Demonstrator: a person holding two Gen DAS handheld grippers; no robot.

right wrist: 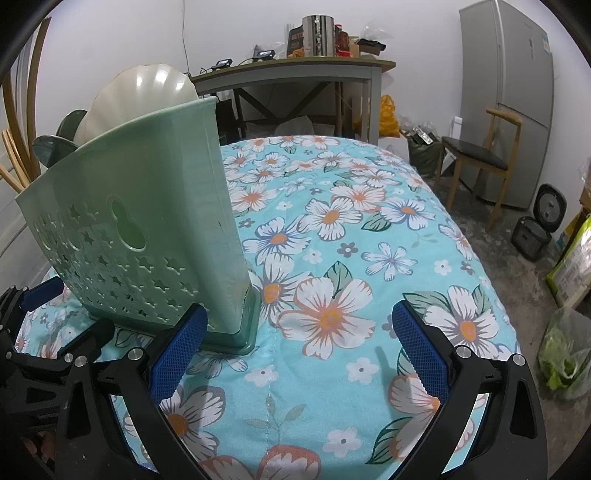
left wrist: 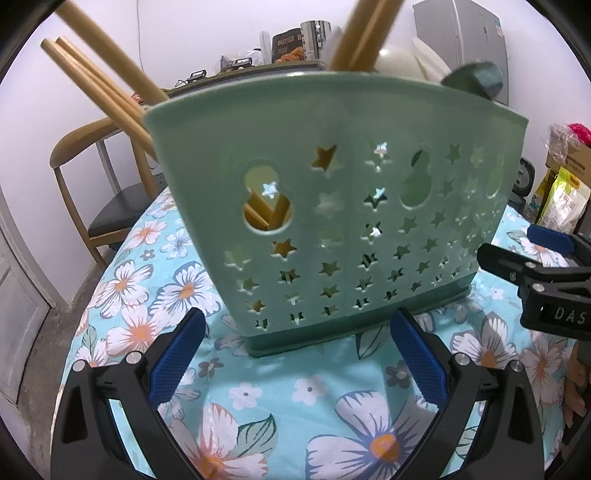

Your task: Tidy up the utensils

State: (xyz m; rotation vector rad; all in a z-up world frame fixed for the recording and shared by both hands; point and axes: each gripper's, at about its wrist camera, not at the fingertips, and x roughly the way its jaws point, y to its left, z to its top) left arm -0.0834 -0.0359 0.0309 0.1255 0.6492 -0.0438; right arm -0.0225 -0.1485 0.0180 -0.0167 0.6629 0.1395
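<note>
A green plastic utensil holder (left wrist: pixel 332 206) with star-shaped holes stands upright on the floral tablecloth (left wrist: pixel 295 391). Wooden handles (left wrist: pixel 110 96) lean out of its left compartment, and more wooden handles (left wrist: pixel 364 33) rise from the middle. A cream ladle (right wrist: pixel 142 99) and dark green spoons (right wrist: pixel 55 142) stick out of its right end. My left gripper (left wrist: pixel 297 354) is open just in front of the holder's base, with nothing between its fingers. My right gripper (right wrist: pixel 295 345) is open beside the holder's right end, also with nothing in it. The holder (right wrist: pixel 147 229) fills the left of the right wrist view.
A wooden chair (left wrist: pixel 99 199) stands at the table's left. Another chair (right wrist: pixel 480 158), a fridge (right wrist: pixel 513 92) and a rice cooker (right wrist: pixel 535 225) stand to the right. A cluttered desk (right wrist: pixel 295 70) is behind. Bags and boxes (left wrist: pixel 561 184) sit at the right edge.
</note>
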